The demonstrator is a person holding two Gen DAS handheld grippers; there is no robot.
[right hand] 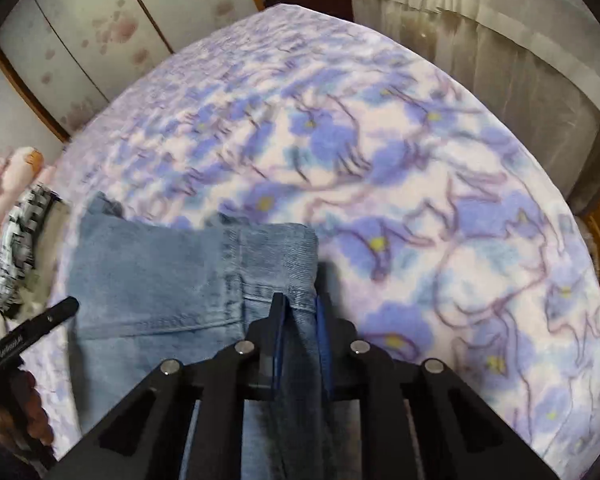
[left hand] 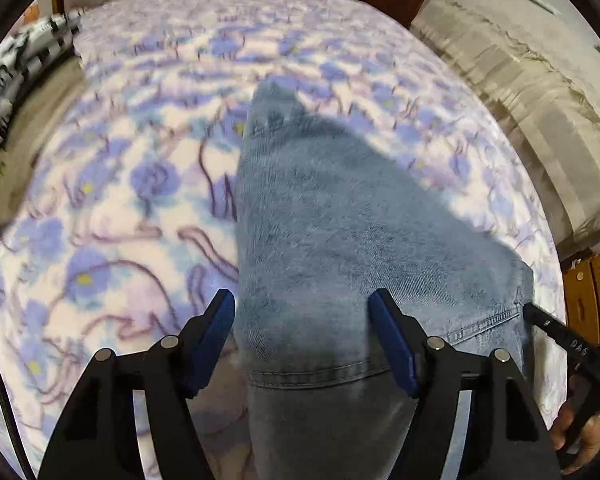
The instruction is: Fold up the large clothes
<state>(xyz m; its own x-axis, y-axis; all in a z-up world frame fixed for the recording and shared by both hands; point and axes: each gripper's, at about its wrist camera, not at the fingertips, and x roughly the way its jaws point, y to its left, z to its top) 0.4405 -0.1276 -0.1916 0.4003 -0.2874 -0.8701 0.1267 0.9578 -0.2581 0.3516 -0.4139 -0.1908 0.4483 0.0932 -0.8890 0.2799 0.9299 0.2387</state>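
Note:
Blue jeans (left hand: 340, 220) lie folded lengthwise on a floral blanket, running away from me in the left wrist view. My left gripper (left hand: 302, 300) stands open astride the near end. Its left pad is at the denim's edge and its right pad is over the cloth, and no pinch shows. At that view's right edge, one black finger (left hand: 556, 332) of the other gripper reaches the jeans' corner. In the right wrist view the jeans (right hand: 160, 272) lie at lower left. My right gripper (right hand: 300, 312) is shut on a bunched strip of their hem.
The purple-flowered blanket (left hand: 120, 200) covers the whole bed. A grey curtain (right hand: 500, 48) and a wooden cabinet (left hand: 588, 292) stand to the right. A black-and-white cloth (left hand: 4, 92) and a plush toy (right hand: 20, 168) lie off the left side. Wardrobe doors (right hand: 80, 40) are behind.

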